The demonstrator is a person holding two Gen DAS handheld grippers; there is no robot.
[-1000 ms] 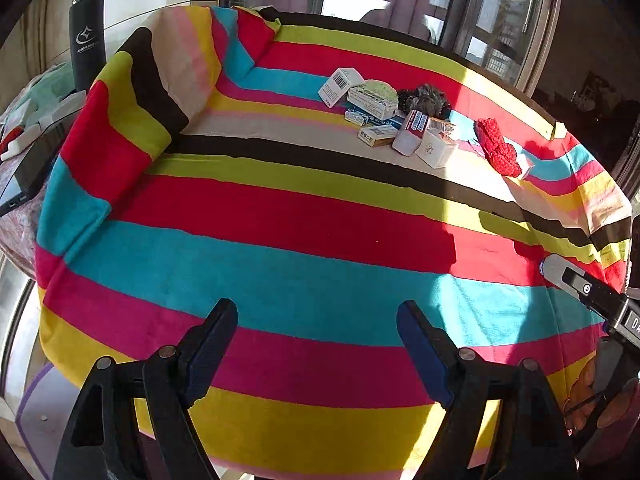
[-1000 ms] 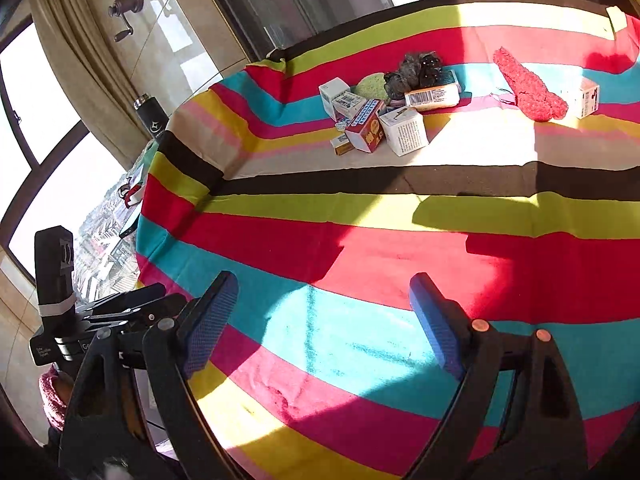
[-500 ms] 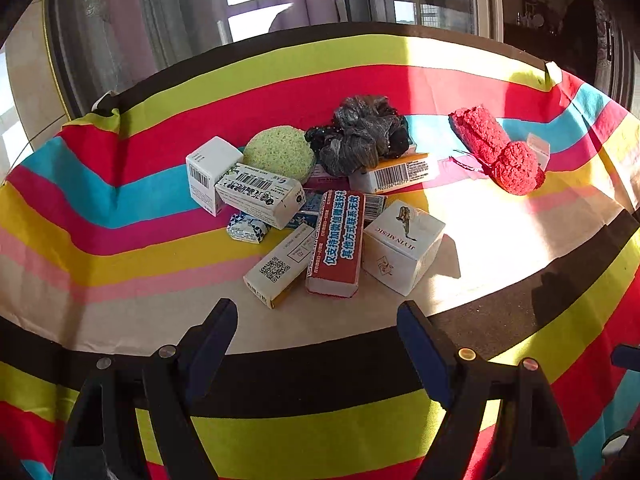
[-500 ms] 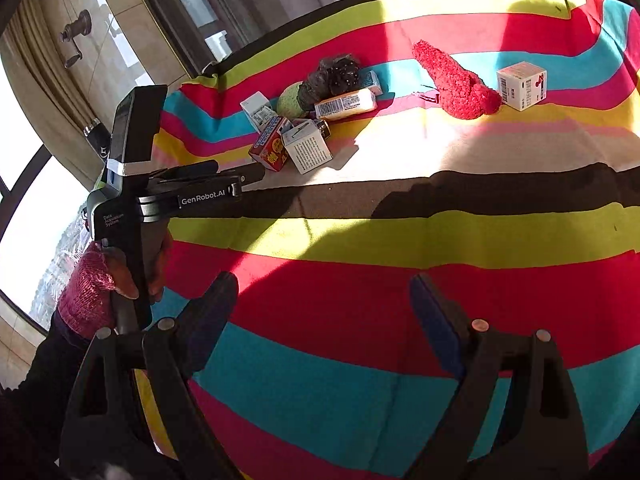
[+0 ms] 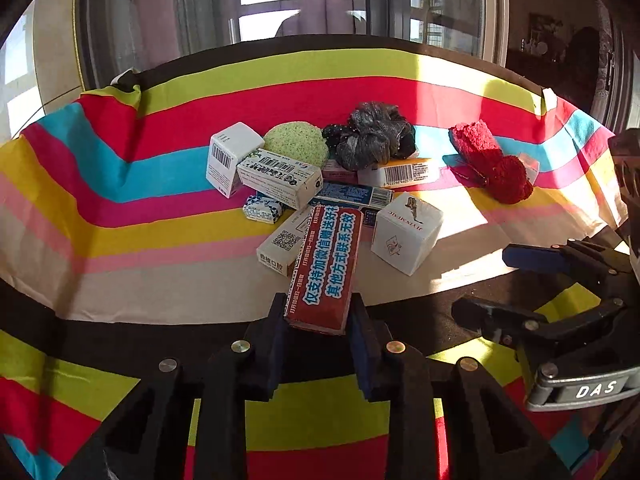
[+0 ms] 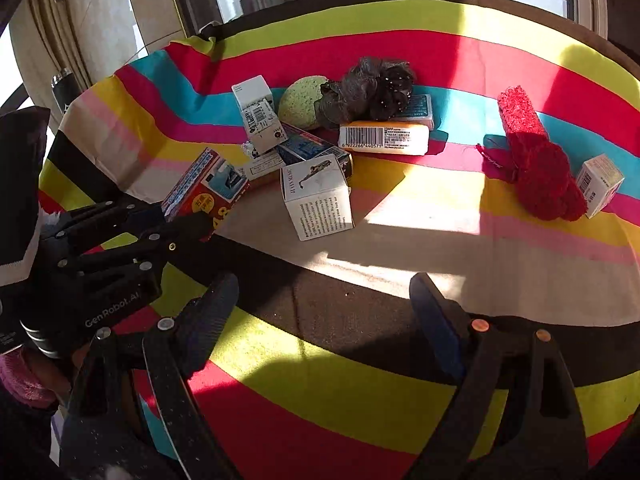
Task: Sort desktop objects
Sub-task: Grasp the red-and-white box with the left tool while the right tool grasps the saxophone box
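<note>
Both wrist views angle down over their claws, the left nearer, sharing the box pile (image 5: 320, 200) on the striped cloth (image 6: 360, 392).

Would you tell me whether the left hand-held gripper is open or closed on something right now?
Closed on the red box. The left hand-held gripper has just been closing, and its pads press the box's near end from both sides.

The bench (image 6: 400, 280) is covered by a striped cloth (image 6: 320, 400). A white cube box (image 6: 316, 196) lies on it; behind that box are piled small boxes (image 6: 260, 116), a green sponge (image 6: 300, 100) and a dark scrunchie (image 6: 372, 88). Well to its right lies a red knit piece (image 6: 536, 164), with a small white box (image 6: 600, 184) just beside it.
</note>
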